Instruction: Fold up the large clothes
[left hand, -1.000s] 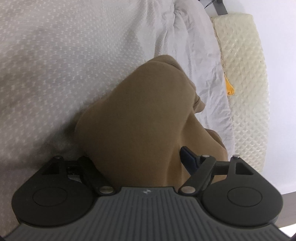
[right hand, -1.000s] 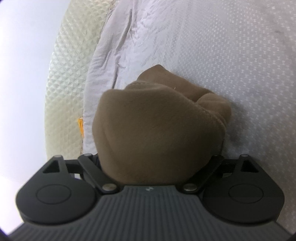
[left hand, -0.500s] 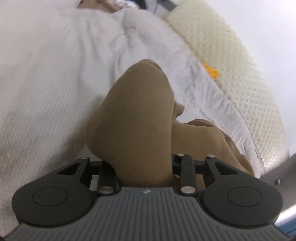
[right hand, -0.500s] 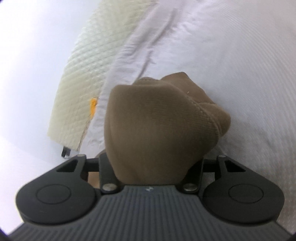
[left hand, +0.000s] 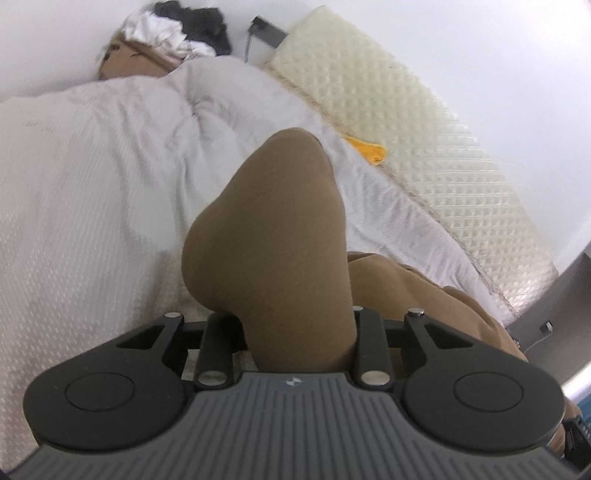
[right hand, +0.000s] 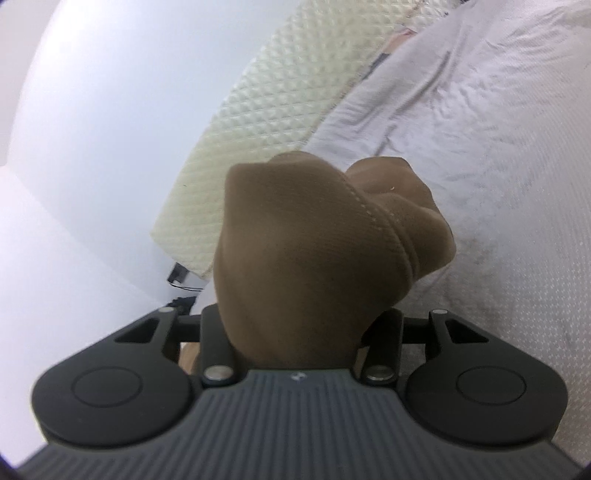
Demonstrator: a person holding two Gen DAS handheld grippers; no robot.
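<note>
Brown garment bunched in left gripper, right gripper

Left claw closing on bunched brown cloth; right claw clamped on same cloth.

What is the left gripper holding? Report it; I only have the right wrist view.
Observer: The left gripper has a bunch of the brown garment between its jaws, which are closing on it.
Operator: Tell me where the rest of the cloth goes.
Observer: More brown fabric runs down to the right of that bunch, toward the edge of the white bedspread.
Operator: Name what's at the far wall.
Observer: A pile of white and black clothes sits on what looks like a cardboard box.
</note>
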